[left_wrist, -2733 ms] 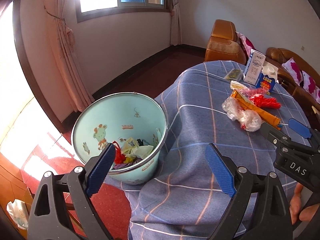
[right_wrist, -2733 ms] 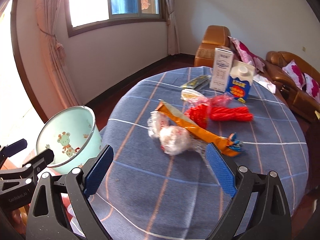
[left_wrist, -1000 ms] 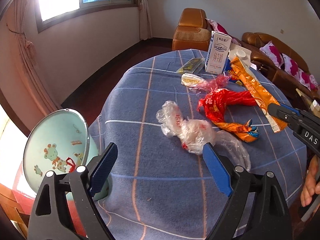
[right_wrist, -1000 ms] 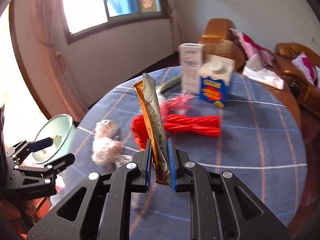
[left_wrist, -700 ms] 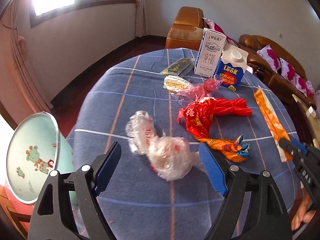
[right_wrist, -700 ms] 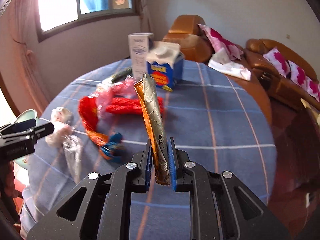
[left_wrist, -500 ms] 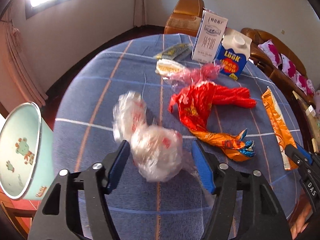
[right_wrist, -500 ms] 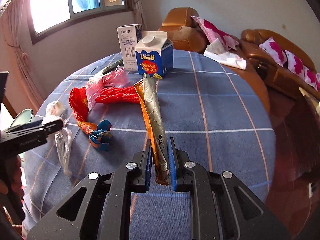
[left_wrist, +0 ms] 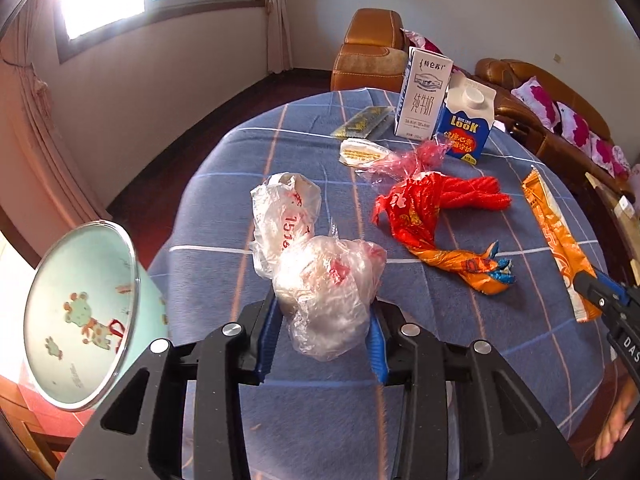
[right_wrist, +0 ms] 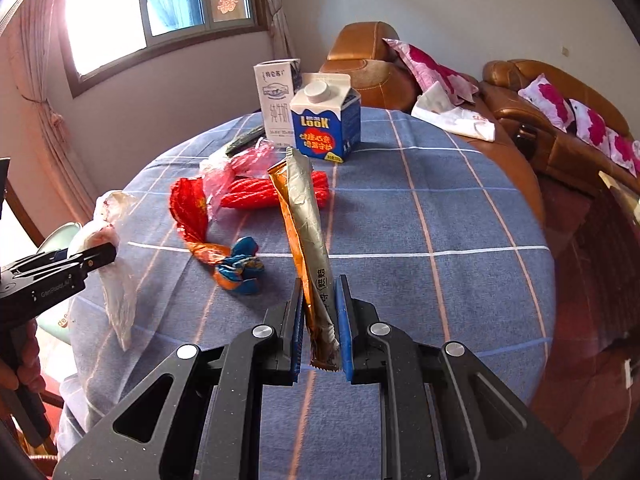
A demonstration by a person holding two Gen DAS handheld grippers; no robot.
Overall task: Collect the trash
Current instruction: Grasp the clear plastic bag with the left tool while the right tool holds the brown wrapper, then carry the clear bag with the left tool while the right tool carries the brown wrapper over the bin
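Note:
My left gripper (left_wrist: 322, 334) is shut on a crumpled clear plastic bag (left_wrist: 320, 280) with red print, held above the blue checked tablecloth (left_wrist: 224, 216). My right gripper (right_wrist: 319, 328) is shut on a long orange and silver wrapper (right_wrist: 308, 232), which stands upright between the pads; it also shows in the left wrist view (left_wrist: 558, 244). A light green trash bin (left_wrist: 80, 320) with a giraffe picture stands beside the table at the left. A red bag (left_wrist: 424, 204) and a twisted orange and blue wrapper (left_wrist: 468, 268) lie on the table.
A white milk carton (left_wrist: 424, 96) and a blue carton (left_wrist: 466, 120) stand at the far side, with a pink clear bag (left_wrist: 412, 160), a small white packet (left_wrist: 360, 152) and a dark flat packet (left_wrist: 362, 122) near them. A brown sofa (right_wrist: 560, 120) lies beyond the table.
My left gripper moved from the bin to the clear plastic bag and closed on it, lifting it. My right gripper picked the long wrapper off the table and holds it upright.

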